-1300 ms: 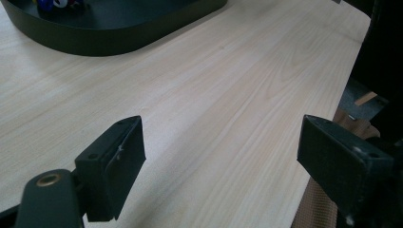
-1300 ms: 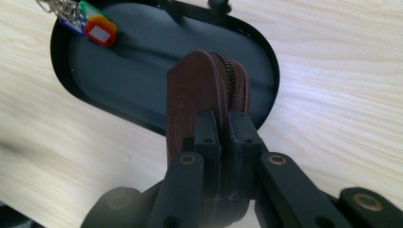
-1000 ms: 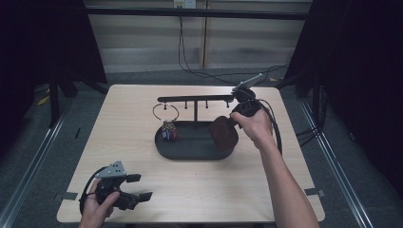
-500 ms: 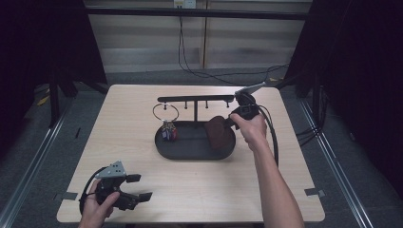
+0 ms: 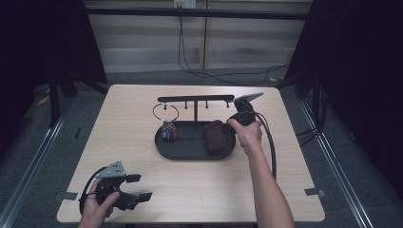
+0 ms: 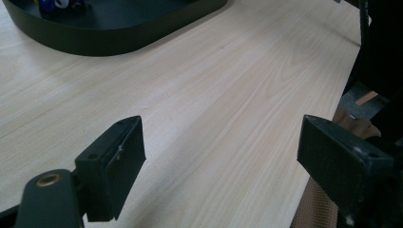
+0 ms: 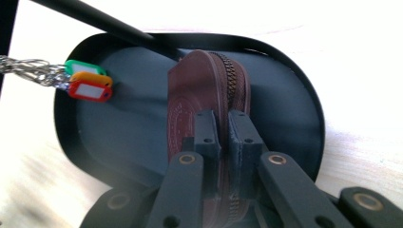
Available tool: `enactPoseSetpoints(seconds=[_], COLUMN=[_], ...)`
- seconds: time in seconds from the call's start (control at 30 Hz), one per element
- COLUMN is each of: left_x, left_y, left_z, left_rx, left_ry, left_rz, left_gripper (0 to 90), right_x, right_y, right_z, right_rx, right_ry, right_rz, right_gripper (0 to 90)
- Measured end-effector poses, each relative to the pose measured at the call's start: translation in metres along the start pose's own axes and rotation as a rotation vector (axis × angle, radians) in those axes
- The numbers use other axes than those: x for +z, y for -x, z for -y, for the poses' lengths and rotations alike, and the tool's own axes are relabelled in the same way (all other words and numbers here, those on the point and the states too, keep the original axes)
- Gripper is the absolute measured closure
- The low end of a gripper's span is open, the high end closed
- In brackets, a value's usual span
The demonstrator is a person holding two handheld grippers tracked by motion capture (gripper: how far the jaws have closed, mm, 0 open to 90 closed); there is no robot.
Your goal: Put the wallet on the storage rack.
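Note:
My right gripper is shut on the zip edge of a brown round pouch, held on edge over the right half of a black oval tray. In the high view the pouch is down in the tray, with the right gripper at its right side. A key ring with coloured tags hangs from the stand's bar into the tray's left half; the tags are green, orange and red. My left gripper rests open near the table's front left corner, nothing between its fingers.
The tray's near wall lies ahead of the left gripper across bare wood. The stand's post rises just behind the pouch. The right gripper's cable trails along the forearm. The table edge is close beside the left gripper.
My right hand has come down with the pouch, from beside the stand's bar into the tray. The left gripper has stayed where it was.

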State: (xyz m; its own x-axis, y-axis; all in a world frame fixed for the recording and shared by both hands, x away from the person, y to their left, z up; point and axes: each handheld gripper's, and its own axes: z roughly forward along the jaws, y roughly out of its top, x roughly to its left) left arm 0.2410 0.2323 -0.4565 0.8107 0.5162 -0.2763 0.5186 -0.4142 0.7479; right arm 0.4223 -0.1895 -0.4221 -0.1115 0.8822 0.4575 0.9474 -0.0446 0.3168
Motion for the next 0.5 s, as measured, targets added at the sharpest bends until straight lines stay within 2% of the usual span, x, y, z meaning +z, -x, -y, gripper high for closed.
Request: enactPoseSetpoints(seconds=[0.07,0.5], left_x=[0.0,0.002], left_y=[0.0,0.0], left_z=[0.0,0.0], left_rx=[0.003,-0.001], left_ry=[-0.002,-0.007], left_rz=[0.0,-0.003], left_gripper=[16.1,16.1], right_x=[0.002,0.013], right_y=[0.002,0.018], right_z=[0.001,0.009], right_rx=[0.005,0.021], right_ry=[0.006,0.009], right_rz=[-0.003,0.055], right_gripper=[82.7,78.2])
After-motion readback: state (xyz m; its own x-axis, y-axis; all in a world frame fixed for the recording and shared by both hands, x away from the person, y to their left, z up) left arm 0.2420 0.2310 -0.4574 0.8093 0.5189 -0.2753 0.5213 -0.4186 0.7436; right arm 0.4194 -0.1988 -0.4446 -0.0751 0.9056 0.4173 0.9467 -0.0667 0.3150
